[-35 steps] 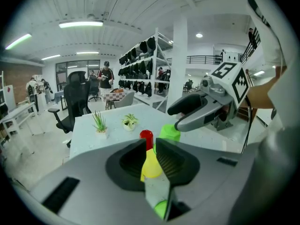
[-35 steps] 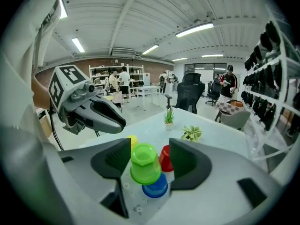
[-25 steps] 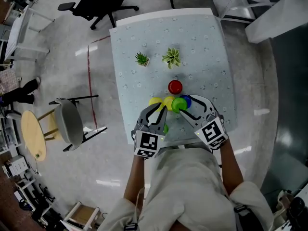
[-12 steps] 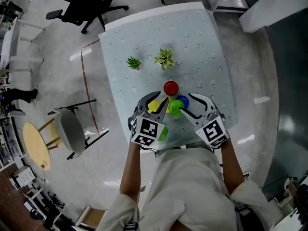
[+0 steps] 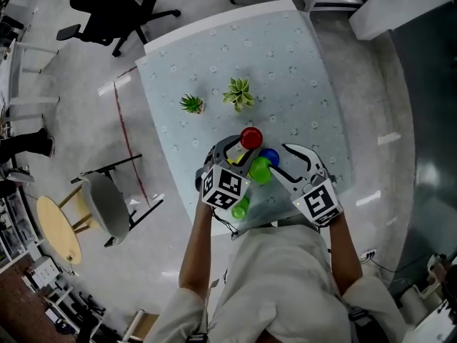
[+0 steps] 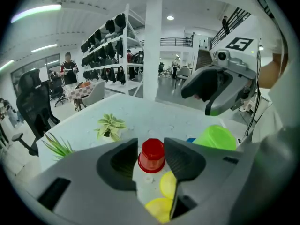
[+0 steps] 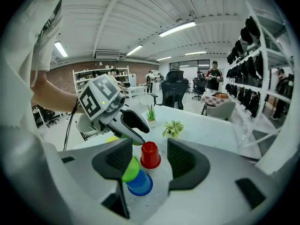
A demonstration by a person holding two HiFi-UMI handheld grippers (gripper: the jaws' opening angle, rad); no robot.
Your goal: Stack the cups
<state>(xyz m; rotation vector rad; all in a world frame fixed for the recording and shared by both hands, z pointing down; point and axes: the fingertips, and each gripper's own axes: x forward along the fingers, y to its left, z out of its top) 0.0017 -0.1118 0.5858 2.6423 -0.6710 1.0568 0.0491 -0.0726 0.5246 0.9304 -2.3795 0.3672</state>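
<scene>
A red cup (image 5: 250, 137) stands upside down on the table (image 5: 300, 63). Just in front of it a green cup (image 5: 259, 170) rests tilted on a blue cup (image 5: 270, 154). My left gripper (image 5: 239, 151) is open and its jaws have just been opening. The red cup (image 6: 151, 155) shows in the gap beyond its tips, and yellow cups (image 6: 167, 185) lie loose under its right jaw. My right gripper (image 5: 280, 161) is open beside the green cup (image 7: 127, 170) and the blue cup (image 7: 139, 184), pressing on neither. A second green cup (image 5: 240, 207) lies near the table's front edge.
Two small potted plants (image 5: 191, 104) (image 5: 238, 93) stand past the cups, mid-table. A black office chair (image 5: 114, 6) and a grey chair (image 5: 107, 202) are on the floor to the left. Shelving (image 6: 117, 55) stands in the background.
My left gripper has moved forward and down to the red cup and its jaws have spread. The yellow cup is now mostly hidden beneath it. The right gripper has hardly shifted.
</scene>
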